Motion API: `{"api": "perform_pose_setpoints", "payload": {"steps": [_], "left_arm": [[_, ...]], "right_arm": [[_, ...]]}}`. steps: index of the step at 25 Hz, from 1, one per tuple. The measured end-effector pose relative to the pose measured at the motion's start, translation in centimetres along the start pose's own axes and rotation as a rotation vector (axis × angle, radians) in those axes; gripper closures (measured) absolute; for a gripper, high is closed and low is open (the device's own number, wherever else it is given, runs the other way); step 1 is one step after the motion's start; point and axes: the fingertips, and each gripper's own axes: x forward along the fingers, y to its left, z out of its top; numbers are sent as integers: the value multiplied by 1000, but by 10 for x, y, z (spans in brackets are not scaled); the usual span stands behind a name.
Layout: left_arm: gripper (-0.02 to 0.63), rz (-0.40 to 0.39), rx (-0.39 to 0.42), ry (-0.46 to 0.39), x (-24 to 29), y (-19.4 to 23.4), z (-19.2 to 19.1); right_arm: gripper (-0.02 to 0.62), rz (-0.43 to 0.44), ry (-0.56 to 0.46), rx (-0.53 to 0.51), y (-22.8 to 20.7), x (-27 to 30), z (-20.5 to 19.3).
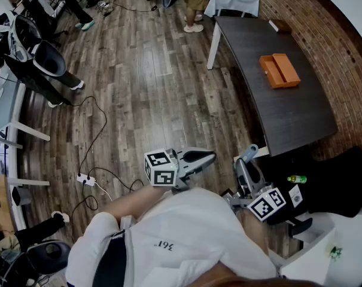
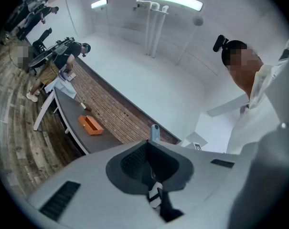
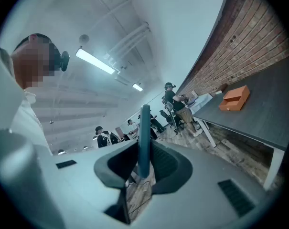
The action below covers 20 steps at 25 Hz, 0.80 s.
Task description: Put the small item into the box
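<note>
Head view, person: a white shirt (image 1: 186,238) fills the bottom of the picture. A gripper is held out in each hand above the wooden floor (image 1: 145,88).
Head view, left gripper: the left gripper (image 1: 209,156) points to the right, toward the other gripper. Its marker cube (image 1: 161,168) sits at the back.
Head view, right gripper: the right gripper (image 1: 246,166) points up the picture, toward the dark table (image 1: 288,115). A small blue item (image 1: 251,153) pokes out of its tip.
Head view, box: the orange box (image 1: 279,70) lies open on the dark table, beside the brick wall (image 1: 342,52). It is well apart from both grippers.
Head view, other things: a white plug strip (image 1: 85,179) lies on the floor. A green bottle (image 1: 297,179) sits on something black near the right gripper.
Left gripper view, fingers: the left gripper (image 2: 147,147) has its two fingers pressed together at the tips. Nothing is between them.
Left gripper view, beyond: the top of the small blue item (image 2: 155,131) shows just past the tips. The orange box (image 2: 90,125) sits far off on the dark table (image 2: 72,120).
Right gripper view, fingers: the right gripper (image 3: 144,151) squeezes the small blue item (image 3: 144,128). The item stands straight up between the fingers.
Right gripper view, box: the orange box (image 3: 234,98) is off to the right on the dark table (image 3: 273,118). The item is in the gripper, not in the box.
</note>
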Motion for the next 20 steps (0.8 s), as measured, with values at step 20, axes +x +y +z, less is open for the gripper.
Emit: {"api": "perform_pose_setpoints", "payload": {"steps": [20], "left_arm": [[597, 3, -12, -9, -5, 10, 13]], "right_arm": [[505, 18, 1, -11, 4, 14, 7]]}}
